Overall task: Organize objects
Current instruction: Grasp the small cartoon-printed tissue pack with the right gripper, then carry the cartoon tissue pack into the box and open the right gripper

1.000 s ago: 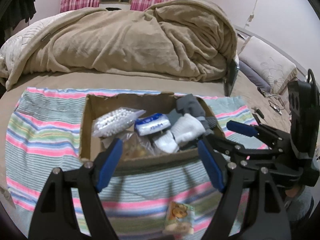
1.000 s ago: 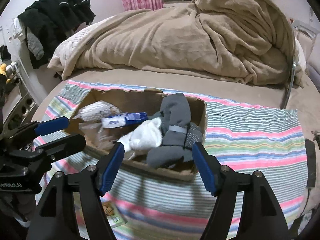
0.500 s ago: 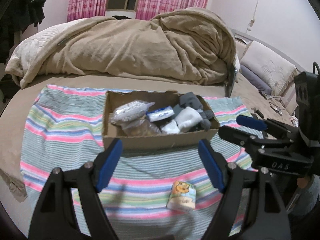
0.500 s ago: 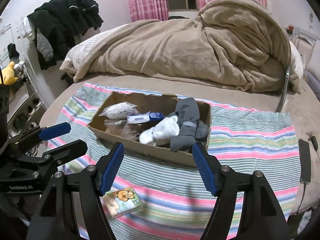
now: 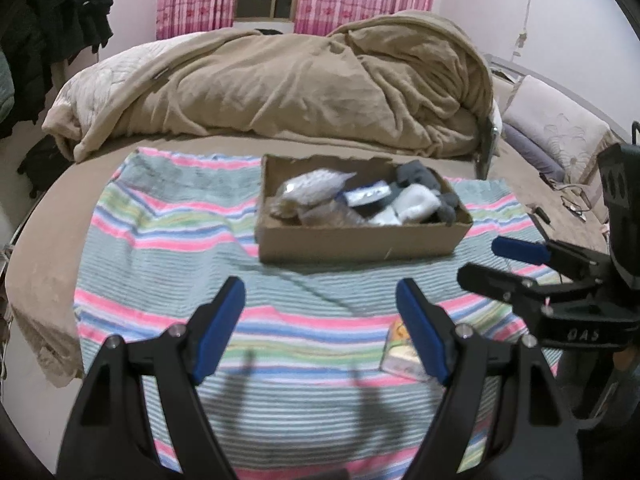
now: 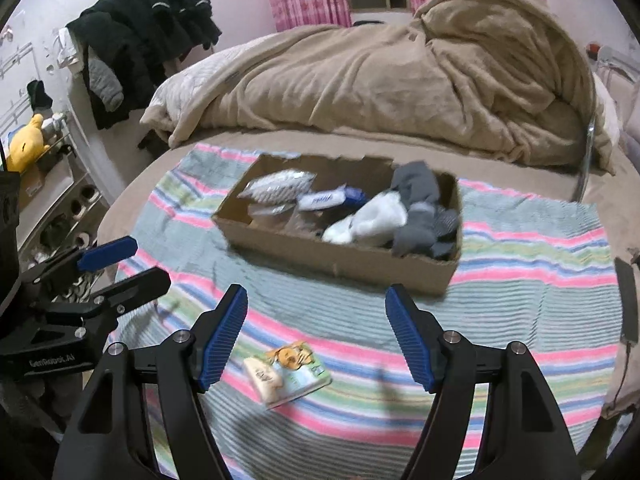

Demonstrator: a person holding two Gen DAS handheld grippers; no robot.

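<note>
A cardboard box (image 5: 352, 242) (image 6: 344, 262) sits on a striped towel (image 5: 168, 248) (image 6: 532, 280) on the bed. It holds a bag of white beads (image 5: 316, 186) (image 6: 280, 186), a blue-white packet (image 5: 366, 196) (image 6: 328, 199), white socks (image 5: 416, 204) (image 6: 376, 220) and grey socks (image 5: 416, 174) (image 6: 420, 204). A small cartoon-printed packet (image 6: 286, 372) (image 5: 398, 354) lies on the towel in front of the box. My left gripper (image 5: 320, 328) (image 6: 116, 264) is open and empty. My right gripper (image 6: 316, 330) (image 5: 496, 260) is open and empty above the packet.
A heaped beige blanket (image 5: 300, 80) (image 6: 400, 76) fills the bed behind the box. Dark clothes (image 6: 148, 36) hang at left. A yellow plush toy (image 6: 24, 144) sits on a shelf at left. A pillow (image 5: 560, 136) and cables (image 5: 572, 200) lie at right. A black phone (image 6: 626, 300) lies at the towel's right edge.
Both grippers have pulled back and up from the box, so it looks smaller and farther. The cartoon packet has come into fuller view on the towel. Both stay open.
</note>
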